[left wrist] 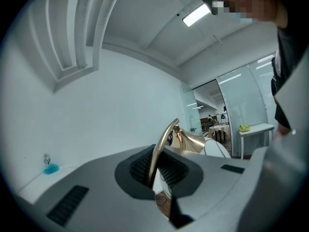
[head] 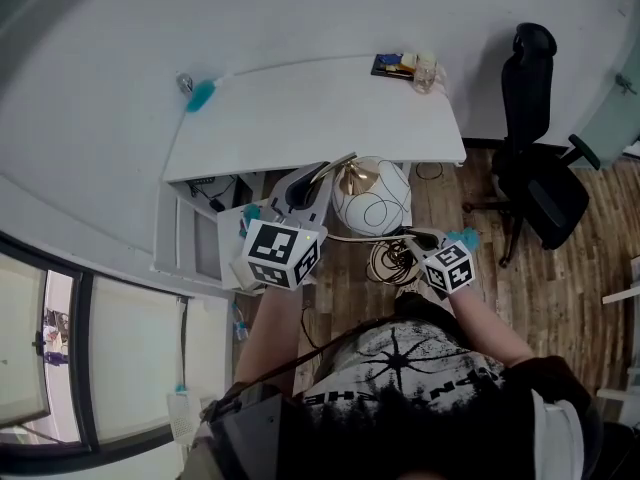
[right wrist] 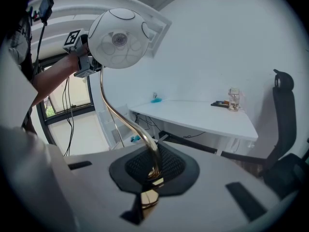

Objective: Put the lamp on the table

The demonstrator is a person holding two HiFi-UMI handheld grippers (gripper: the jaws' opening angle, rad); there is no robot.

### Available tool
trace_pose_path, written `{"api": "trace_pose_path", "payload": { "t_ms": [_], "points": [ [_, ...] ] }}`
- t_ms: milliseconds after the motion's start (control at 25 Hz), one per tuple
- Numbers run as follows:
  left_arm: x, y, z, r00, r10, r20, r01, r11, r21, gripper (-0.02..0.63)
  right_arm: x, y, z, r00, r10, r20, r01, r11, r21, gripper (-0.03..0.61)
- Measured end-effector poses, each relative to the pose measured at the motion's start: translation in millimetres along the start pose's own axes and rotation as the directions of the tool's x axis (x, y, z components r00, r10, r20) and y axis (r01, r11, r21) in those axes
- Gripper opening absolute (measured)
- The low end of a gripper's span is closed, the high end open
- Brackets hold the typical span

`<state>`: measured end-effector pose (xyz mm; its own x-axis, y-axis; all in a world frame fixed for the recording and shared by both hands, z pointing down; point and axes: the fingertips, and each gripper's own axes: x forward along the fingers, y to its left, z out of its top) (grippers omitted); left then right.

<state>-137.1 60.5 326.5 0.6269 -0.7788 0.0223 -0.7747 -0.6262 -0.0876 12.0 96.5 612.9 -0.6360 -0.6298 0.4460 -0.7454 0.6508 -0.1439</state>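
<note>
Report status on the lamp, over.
Both shut on lamp stem: left hand-held gripper, right hand-held gripper. Lamp in the air, short of the table, not yet set down. Its far right corner holds small items, far left a blue object.

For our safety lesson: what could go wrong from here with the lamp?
The left tongs and right tongs pinch only the thin gold stem, so the white globe shade might swing or twist loose. The coiled cable below could snag. The jar on the table corner could get knocked.
</note>
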Motion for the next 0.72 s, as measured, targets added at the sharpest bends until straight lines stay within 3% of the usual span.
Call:
{"api": "trace_pose_path", "payload": {
  "t_ms": [720],
  "points": [
    [104,75,-14,0.996,0.083,-0.035,-0.084,0.996,-0.027,0.015,83,-93,45,0.994,0.093,-0.059,-0.095,0.995,-0.035,0.021]
  ]
}}
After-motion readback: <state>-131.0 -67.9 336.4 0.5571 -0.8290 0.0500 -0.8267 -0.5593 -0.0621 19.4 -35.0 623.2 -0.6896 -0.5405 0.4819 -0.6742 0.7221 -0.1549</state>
